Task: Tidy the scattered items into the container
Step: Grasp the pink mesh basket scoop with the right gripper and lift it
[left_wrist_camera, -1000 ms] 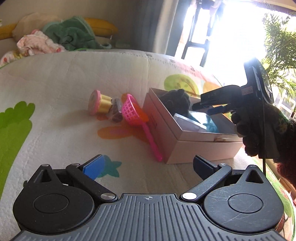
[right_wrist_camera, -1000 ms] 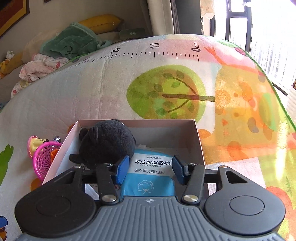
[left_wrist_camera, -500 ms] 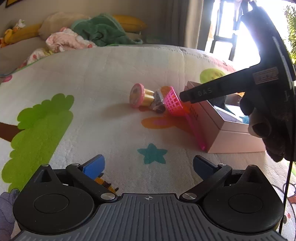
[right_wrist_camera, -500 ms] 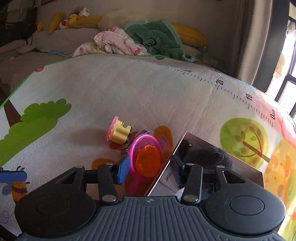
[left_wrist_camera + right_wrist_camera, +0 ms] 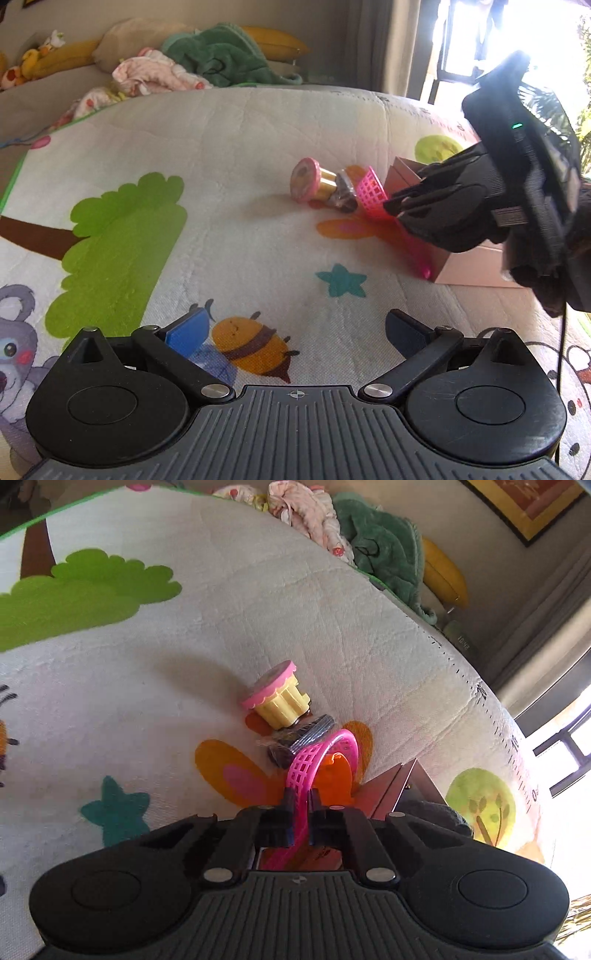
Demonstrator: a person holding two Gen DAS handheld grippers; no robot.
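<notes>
A pink mesh scoop (image 5: 325, 755) with an orange piece in it lies on the play mat beside the pink box (image 5: 400, 788). My right gripper (image 5: 299, 806) is shut on the scoop's rim near the handle. The left wrist view shows that gripper (image 5: 391, 205) from the side, reaching down to the scoop (image 5: 371, 192) in front of the box (image 5: 476, 264). Just beyond lie a toy cupcake (image 5: 275, 698) and a dark wrapped item (image 5: 301, 736). My left gripper (image 5: 295, 328) hovers open over the mat, nothing between its fingers.
The printed play mat (image 5: 221, 221) spreads wide to the left. Crumpled clothes (image 5: 162, 74), a green blanket (image 5: 225, 61) and yellow cushions (image 5: 273, 40) pile up along the back. A dark plush shows inside the box (image 5: 439, 812). A bright window is at the right.
My right gripper swung from over the box to the pink scoop, rolled over and closed on its rim. The left gripper drifted left, away from the box, still open.
</notes>
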